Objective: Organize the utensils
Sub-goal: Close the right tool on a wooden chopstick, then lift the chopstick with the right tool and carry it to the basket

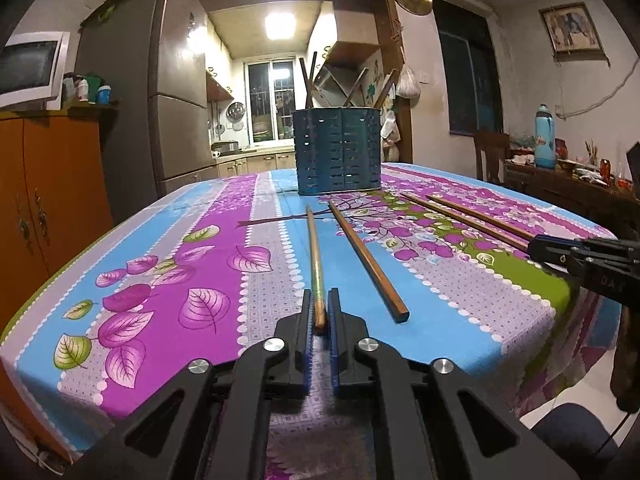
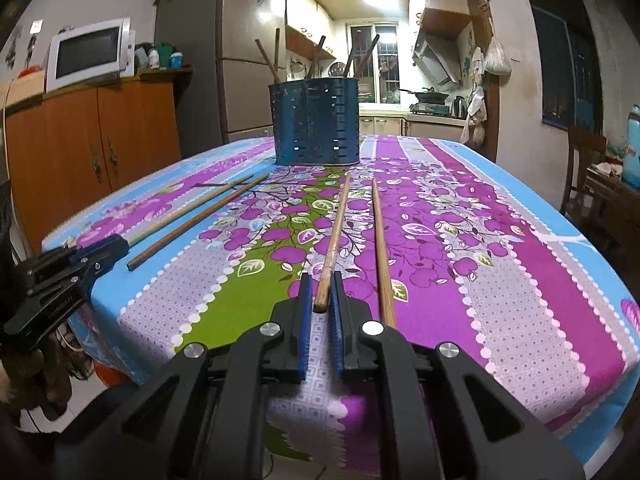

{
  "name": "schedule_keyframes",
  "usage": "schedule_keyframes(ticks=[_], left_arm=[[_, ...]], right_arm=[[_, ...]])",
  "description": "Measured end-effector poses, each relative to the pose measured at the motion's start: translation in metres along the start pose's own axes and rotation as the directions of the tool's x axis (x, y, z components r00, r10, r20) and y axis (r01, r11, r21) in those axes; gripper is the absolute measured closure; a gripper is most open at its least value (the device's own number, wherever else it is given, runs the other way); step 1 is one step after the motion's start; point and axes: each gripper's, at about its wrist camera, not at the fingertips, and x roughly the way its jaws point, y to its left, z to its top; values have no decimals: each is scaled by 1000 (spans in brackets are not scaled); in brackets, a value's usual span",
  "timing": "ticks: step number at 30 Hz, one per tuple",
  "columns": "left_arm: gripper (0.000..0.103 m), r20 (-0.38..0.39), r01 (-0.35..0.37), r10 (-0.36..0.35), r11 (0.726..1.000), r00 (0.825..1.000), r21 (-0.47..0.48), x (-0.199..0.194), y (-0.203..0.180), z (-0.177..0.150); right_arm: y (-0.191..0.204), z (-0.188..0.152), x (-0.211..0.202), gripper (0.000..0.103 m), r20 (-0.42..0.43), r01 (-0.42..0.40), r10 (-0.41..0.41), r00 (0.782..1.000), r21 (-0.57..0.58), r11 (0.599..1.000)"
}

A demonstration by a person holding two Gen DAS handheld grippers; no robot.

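Counter (image 1: 192, 240): wearing a floral cloth, filling the frame's lower half.
Room: kitchen doorway glowing at top centre.
Holder (image 1: 336, 150): standing centre, holding chopsticks.
Left hand-held gripper (image 1: 320, 320): pinching a chopstick (image 1: 314, 248).
Right hand-held gripper (image 2: 322, 300): pinching another chopstick (image 2: 336, 232).

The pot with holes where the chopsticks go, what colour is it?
The pot is dark blue, with rows of small slots. The right wrist view shows it best.

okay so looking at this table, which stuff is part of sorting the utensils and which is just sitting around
Part of the job:
left gripper, shut on chopstick
right gripper, shut on another chopstick
two loose chopsticks
blue utensil holder

Just around:
microwave
blue bottle
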Motion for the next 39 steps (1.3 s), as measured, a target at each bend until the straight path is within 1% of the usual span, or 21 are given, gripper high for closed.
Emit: schedule_keyframes(ticks=[2, 5, 10, 15, 19, 21, 25, 29, 32, 35, 39], left_arm=[[96, -4, 4, -4, 1000, 1000, -3, -1, 1, 1], [96, 15, 7, -7, 1000, 1000, 1, -8, 2, 8], [96, 92, 7, -9, 1000, 996, 22, -34, 0, 30], [96, 187, 5, -16, 998, 982, 58, -56, -6, 59], [96, 246, 11, -30, 997, 969, 75, -61, -8, 86], [96, 260, 15, -35, 997, 965, 78, -61, -8, 95], [96, 282, 20, -49, 994, 958, 105, -56, -10, 122], [96, 283, 40, -71, 993, 956, 113, -47, -7, 151], [96, 263, 54, -82, 992, 961, 111, -35, -1, 171], [96, 225, 84, -106, 991, 969, 105, -23, 4, 188], [96, 181, 105, -120, 990, 976, 92, -8, 10, 205]], right_arm=[[0, 0, 0, 97, 10, -2, 2, 1000, 10, 1000], [-1, 2, -4, 98, 21, -3, 3, 1000, 20, 1000], [2, 22, -28, 98, 76, -3, 3, 997, -4, 1000], [4, 58, -55, 98, 155, -1, 9, 988, -52, 999], [2, 91, -67, 98, 207, -12, 31, 978, -92, 996], [-2, 107, -68, 98, 223, -33, 53, 973, -92, 995], [-4, 139, -67, 98, 248, -51, 80, 966, -119, 992], [-8, 165, -56, 98, 231, -61, 91, 969, -133, 989], [-13, 181, -46, 98, 208, -72, 98, 973, -131, 989], [-15, 188, -39, 98, 191, -82, 107, 976, -130, 988], [-14, 200, -30, 98, 162, -98, 120, 979, -137, 986]])
